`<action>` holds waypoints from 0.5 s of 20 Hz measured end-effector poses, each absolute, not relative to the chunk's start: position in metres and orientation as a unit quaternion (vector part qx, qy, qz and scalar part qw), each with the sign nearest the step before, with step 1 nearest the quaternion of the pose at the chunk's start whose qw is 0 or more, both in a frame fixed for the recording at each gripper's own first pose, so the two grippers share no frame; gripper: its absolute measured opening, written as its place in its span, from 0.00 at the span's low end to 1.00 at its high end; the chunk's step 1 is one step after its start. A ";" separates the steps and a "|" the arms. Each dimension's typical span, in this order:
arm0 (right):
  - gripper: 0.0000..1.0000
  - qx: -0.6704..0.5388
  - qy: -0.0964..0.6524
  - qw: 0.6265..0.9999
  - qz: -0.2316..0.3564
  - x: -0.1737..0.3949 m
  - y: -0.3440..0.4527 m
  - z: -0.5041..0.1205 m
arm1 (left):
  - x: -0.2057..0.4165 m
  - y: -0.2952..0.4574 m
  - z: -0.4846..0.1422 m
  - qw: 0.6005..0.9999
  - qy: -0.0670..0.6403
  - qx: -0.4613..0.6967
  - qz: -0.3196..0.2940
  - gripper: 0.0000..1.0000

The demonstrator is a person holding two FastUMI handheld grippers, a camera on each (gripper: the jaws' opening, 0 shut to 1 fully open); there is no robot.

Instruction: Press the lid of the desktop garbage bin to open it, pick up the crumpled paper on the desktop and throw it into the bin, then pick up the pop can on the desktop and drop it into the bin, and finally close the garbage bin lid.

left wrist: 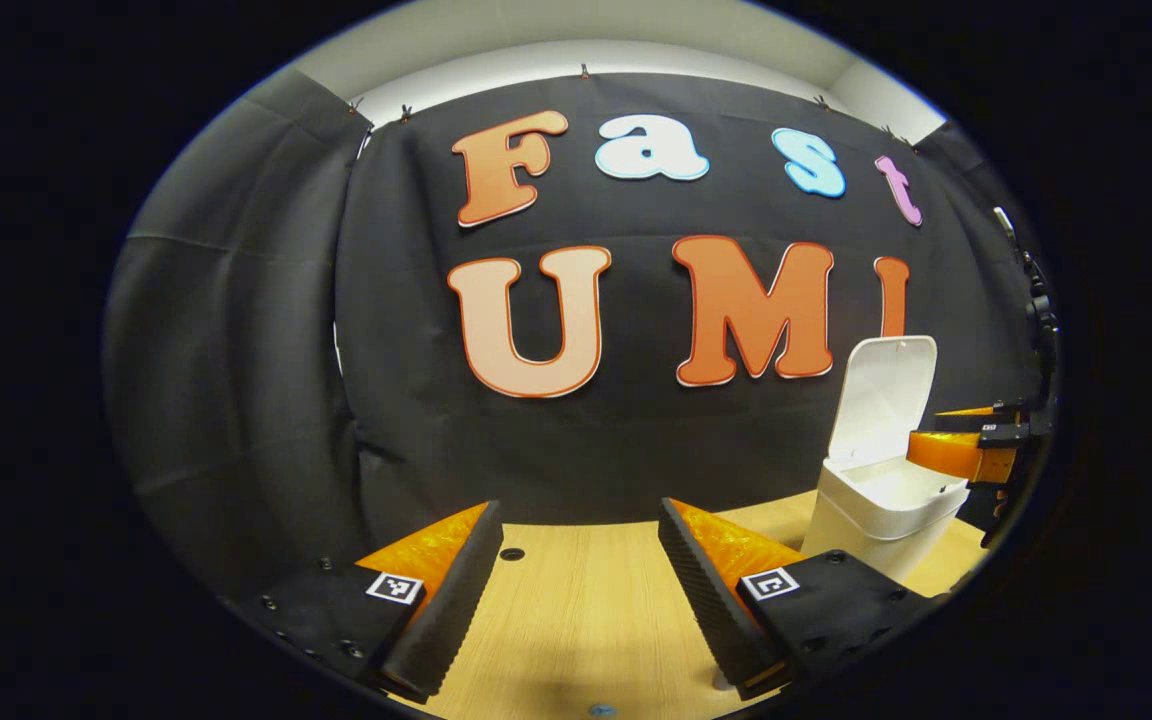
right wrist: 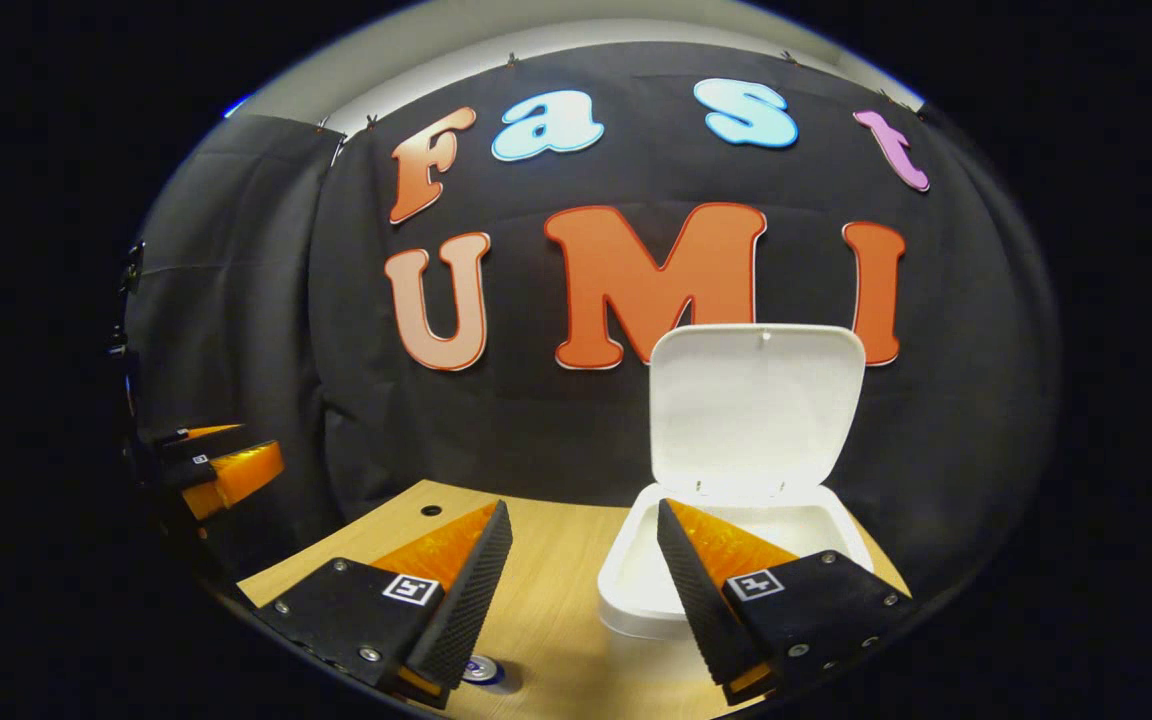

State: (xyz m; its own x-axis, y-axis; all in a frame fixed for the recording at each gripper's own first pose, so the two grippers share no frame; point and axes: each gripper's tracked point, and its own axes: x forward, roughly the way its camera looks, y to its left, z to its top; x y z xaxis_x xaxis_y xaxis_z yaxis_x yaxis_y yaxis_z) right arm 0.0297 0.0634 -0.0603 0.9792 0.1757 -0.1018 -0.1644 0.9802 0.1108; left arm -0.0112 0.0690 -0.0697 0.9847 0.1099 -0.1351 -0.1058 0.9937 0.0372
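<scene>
Pop can [right wrist: 481,668] mostly behind fingers [right wrist: 461,590]

left gripper [left wrist: 581,580] agape, right gripper [right wrist: 584,585] agape

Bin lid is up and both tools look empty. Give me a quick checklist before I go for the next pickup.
1. Bin lid raised: ok.
2. Bin mouth unobstructed: ok, though the right tool hangs over its rim.
3. Right tool open, holding nothing: ok.
4. Left tool open, holding nothing: ok.
5. Pop can located: ok, top visible on the table below the right tool.
6. Crumpled paper already in the bin: cannot tell.
</scene>
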 end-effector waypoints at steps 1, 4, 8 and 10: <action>0.90 0.051 0.058 0.993 0.091 0.028 0.069 -0.062 | -0.012 0.069 -0.075 0.996 0.077 0.010 0.052 0.99; 0.92 0.043 0.067 0.991 0.110 0.024 0.085 -0.071 | -0.010 0.065 -0.095 0.993 0.108 0.001 0.042 0.99; 0.93 0.038 0.101 0.984 0.138 0.014 0.107 -0.095 | -0.014 0.057 -0.134 0.987 0.158 0.001 0.026 0.99; 0.93 0.033 0.117 0.982 0.147 0.010 0.114 -0.109 | -0.014 0.056 -0.151 0.983 0.182 0.001 0.019 0.99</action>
